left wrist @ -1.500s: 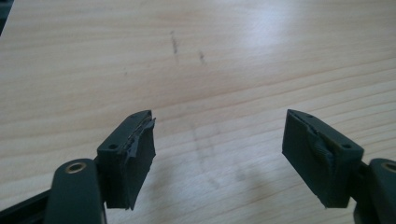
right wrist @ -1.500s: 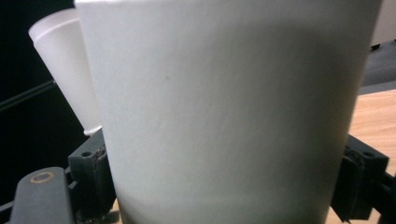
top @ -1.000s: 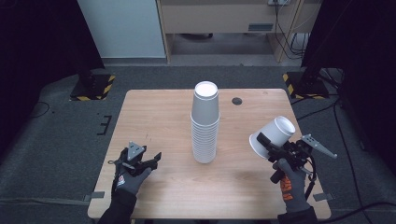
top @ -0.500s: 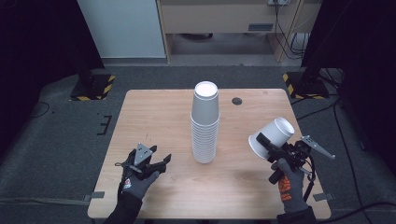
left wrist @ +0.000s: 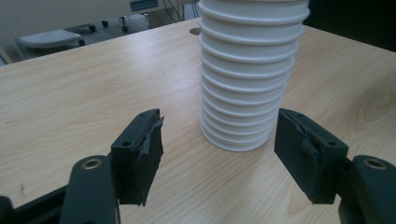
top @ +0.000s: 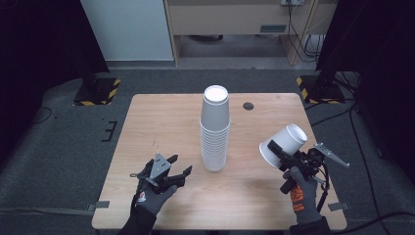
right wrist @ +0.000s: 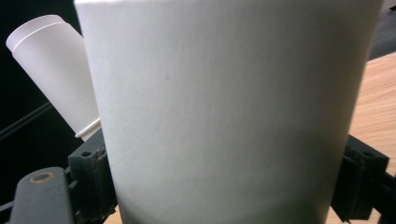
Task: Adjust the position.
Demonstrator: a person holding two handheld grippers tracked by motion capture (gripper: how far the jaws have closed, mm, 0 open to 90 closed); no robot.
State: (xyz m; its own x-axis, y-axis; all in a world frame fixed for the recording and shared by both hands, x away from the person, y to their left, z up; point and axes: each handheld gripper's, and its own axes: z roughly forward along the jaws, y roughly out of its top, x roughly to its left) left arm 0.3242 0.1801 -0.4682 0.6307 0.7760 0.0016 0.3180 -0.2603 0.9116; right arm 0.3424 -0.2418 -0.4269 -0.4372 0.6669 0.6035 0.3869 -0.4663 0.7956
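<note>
A tall stack of white paper cups [top: 215, 129], upside down, stands in the middle of the wooden table [top: 161, 117]. My left gripper [top: 180, 170] hovers low over the table just left of the stack's base, open and holding nothing. In the left gripper view the stack [left wrist: 247, 79] rises just beyond and between the spread jaws of that gripper [left wrist: 224, 154]. My right gripper [top: 275, 151] is shut on a single white cup [top: 285, 142], held tilted above the table's right side. That cup [right wrist: 224, 107] looms large in the right gripper view, with the stack's top [right wrist: 53, 70] behind it.
A small dark round spot [top: 248, 105] lies on the table behind the stack. Striped black-and-yellow stand bases sit on the floor at back left [top: 95, 92] and back right [top: 313, 87]. Bare wood stretches across the left half and the front.
My left gripper has moved right, toward the foot of the cup stack. The right gripper and its cup have stayed nearly still.
</note>
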